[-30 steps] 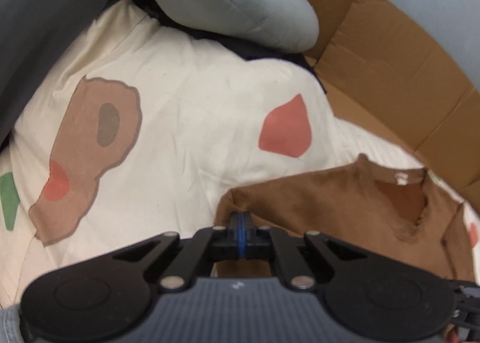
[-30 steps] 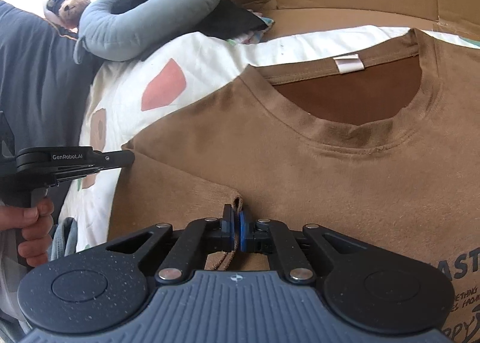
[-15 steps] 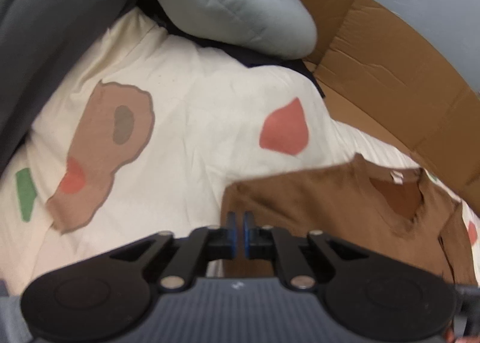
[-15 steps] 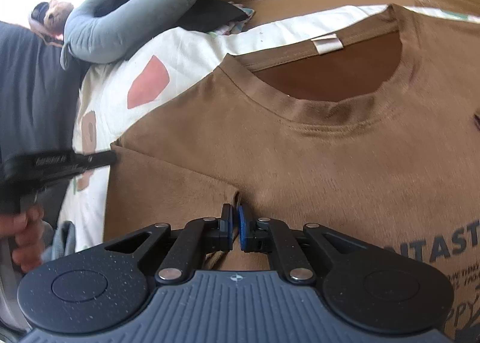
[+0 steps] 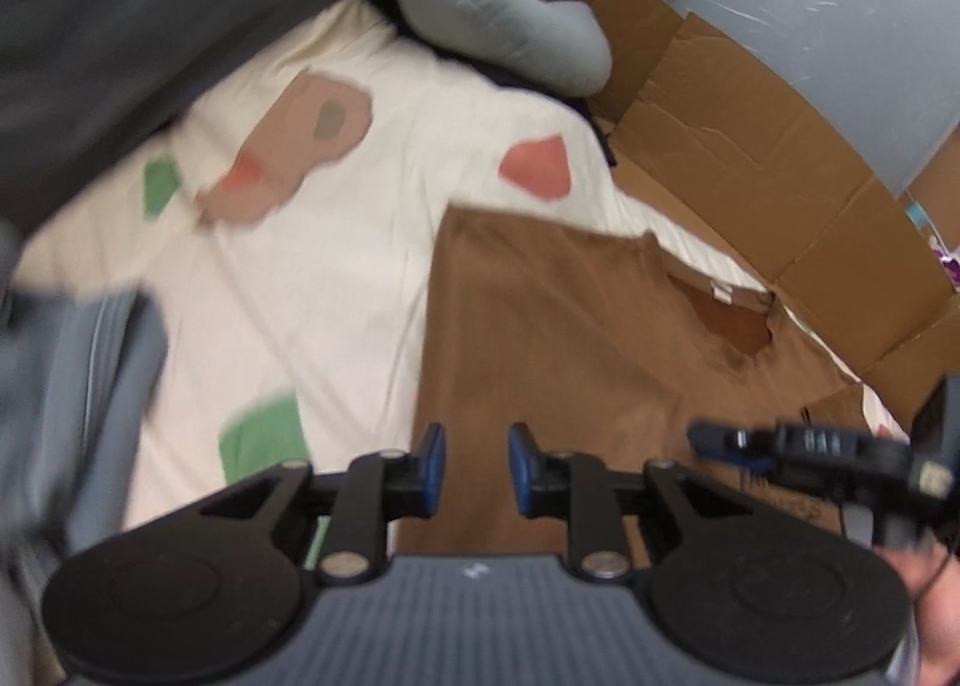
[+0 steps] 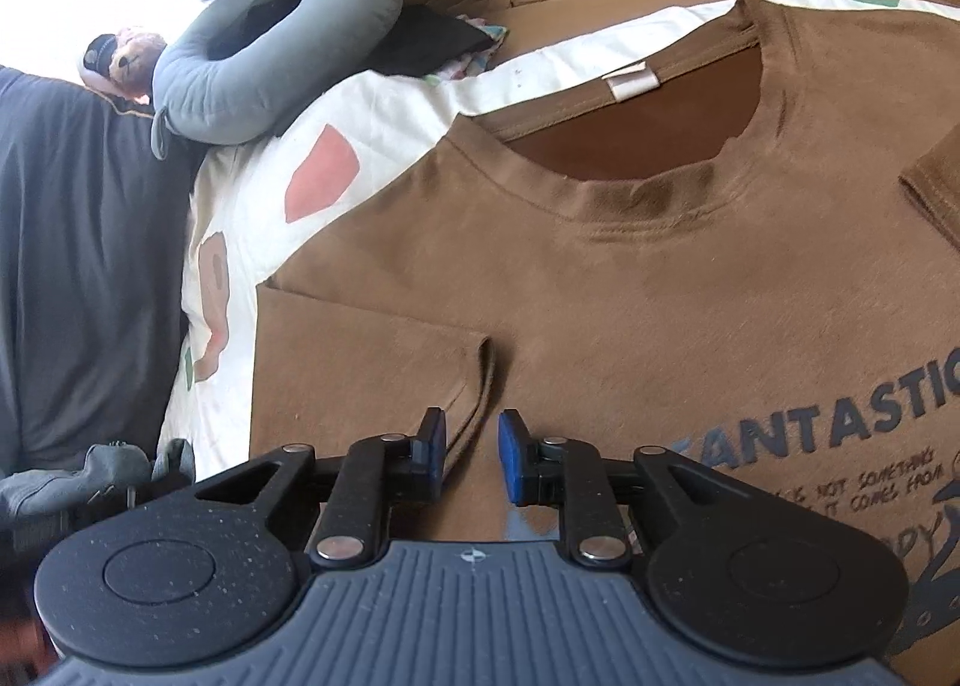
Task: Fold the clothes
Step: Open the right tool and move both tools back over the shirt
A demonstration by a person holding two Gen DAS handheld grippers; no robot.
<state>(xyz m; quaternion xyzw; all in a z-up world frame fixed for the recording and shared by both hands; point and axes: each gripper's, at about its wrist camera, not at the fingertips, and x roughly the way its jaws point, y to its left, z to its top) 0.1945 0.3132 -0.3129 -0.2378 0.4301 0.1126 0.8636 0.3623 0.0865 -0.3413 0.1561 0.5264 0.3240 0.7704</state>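
A brown T-shirt (image 5: 570, 338) lies front up on the cream sheet, with its neck opening toward the cardboard. In the right wrist view the T-shirt (image 6: 630, 296) shows a dark "FANTASTIC" print (image 6: 840, 422), and its left sleeve (image 6: 372, 386) is folded in over the chest. My right gripper (image 6: 472, 446) hangs just over that sleeve's hem. Its jaws are opening and the pads are off the cloth. My left gripper (image 5: 476, 458) hovers above the shirt's left edge, its jaws opening too with nothing between them. The right gripper (image 5: 810, 446) shows at the right of the left wrist view.
A cream sheet (image 5: 336, 278) with coloured patches covers the bed. A grey-green bolster pillow (image 5: 498, 20) and flattened cardboard (image 5: 750, 158) lie beyond the shirt. Dark grey fabric (image 6: 78, 266) runs along the left, and a teddy bear (image 6: 129, 62) sits behind the pillow.
Both grippers went from shut to open. The right one let go of the sleeve hem, which now lies flat. The left one let go of the shirt's edge and drew back along it.
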